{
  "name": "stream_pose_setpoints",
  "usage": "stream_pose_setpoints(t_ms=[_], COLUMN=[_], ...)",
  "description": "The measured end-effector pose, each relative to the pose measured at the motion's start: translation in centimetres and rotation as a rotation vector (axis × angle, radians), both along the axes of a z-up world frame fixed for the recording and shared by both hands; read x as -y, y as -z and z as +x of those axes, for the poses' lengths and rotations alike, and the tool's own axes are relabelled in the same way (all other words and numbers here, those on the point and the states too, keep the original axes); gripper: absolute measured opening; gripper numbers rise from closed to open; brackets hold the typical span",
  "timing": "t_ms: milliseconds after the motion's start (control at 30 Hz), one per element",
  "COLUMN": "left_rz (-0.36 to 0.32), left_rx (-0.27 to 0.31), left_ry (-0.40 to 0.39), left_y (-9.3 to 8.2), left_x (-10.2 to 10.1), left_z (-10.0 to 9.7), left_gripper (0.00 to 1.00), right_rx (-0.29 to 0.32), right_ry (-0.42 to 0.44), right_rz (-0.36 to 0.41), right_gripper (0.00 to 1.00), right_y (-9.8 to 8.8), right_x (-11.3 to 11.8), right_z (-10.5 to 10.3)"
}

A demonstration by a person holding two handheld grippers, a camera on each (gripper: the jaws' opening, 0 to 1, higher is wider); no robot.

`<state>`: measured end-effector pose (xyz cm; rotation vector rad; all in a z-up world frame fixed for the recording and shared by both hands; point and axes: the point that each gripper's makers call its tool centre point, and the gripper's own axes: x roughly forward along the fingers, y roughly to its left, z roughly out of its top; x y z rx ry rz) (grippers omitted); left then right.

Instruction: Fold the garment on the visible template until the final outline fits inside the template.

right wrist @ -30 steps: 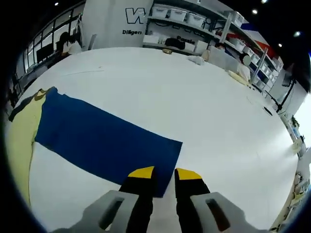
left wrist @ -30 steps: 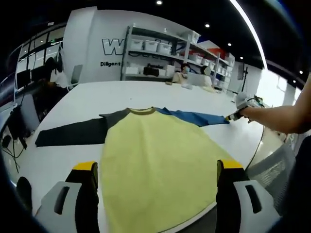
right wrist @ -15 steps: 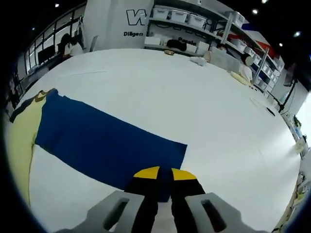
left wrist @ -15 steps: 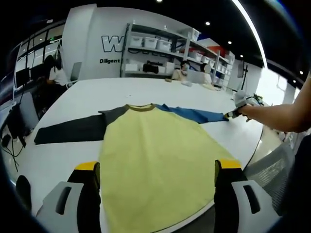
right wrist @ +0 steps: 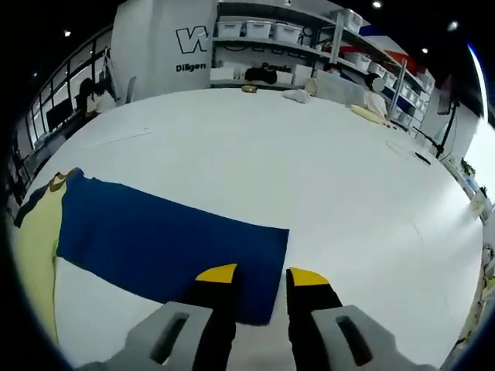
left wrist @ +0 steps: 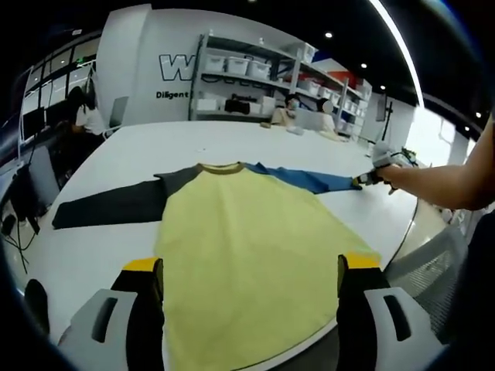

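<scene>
The garment (left wrist: 247, 239), a long-sleeved shirt with a yellow body, lay flat and spread out on the white desk (left wrist: 131, 158), its collar pointing away from the left tongs (left wrist: 249, 270) and its hem nearest to them. Relative to the yellow body, the dark grey sleeve (left wrist: 116, 206) extended outward to one side and the blue sleeve (left wrist: 309, 180) to the opposite side, both resting flat on the desk. The left tongs stood wide apart, one yellow-tipped finger at each side of the hem area, with the yellow fabric between them; whether they touched the cloth could not be determined. In the left gripper view, the right tongs (left wrist: 363, 182) were at the cuff end of the blue sleeve, carried by the person's arm (left wrist: 441, 185). In the right gripper view, the right tongs (right wrist: 259, 277) were parted to a narrow gap, with the corner of the blue sleeve (right wrist: 170, 239) at the cuff lying between and under the tips; no grip on the cloth was visible. Beyond the garment, past the far edge of the desk, stood shelving (left wrist: 247, 85) loaded with white bins, with seated persons near it.
</scene>
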<state>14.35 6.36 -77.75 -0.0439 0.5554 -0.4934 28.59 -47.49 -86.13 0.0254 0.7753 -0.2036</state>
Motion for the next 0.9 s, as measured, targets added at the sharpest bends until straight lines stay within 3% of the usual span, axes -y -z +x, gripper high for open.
stream_pose_setpoints(t_ms=[100, 300, 467, 667, 800, 900], left_rz=[0.0, 0.001, 0.008, 0.009, 0.01, 0.008], left_rx=[-0.002, -0.006, -0.01, -0.01, -0.018, -0.018], left_ry=[0.002, 0.002, 0.009, 0.008, 0.019, 0.023], left_y=[0.1, 0.1, 0.3, 0.3, 0.4, 0.4], left_x=[0.0, 0.0, 0.1, 0.0, 0.3, 0.4], left_z=[0.0, -0.1, -0.2, -0.2, -0.3, -0.3], left_gripper=[0.89, 0.88, 0.87, 0.87, 0.86, 0.86], right_rx=[0.027, 0.012, 0.008, -0.009, 0.04, 0.039], right_ry=[0.047, 0.016, -0.021, -0.048, -0.053, -0.057], right_rz=[0.046, 0.003, -0.025, -0.059, -0.121, -0.174], right_gripper=[0.14, 0.1, 0.0, 0.0, 0.0, 0.0], right_y=[0.0, 0.0, -0.2, -0.3, -2.2, -3.1], right_x=[-0.1, 0.1, -0.3, 0.1, 0.7, 1.5], right_z=[-0.1, -0.3, -0.3, -0.1, 0.6, 0.9])
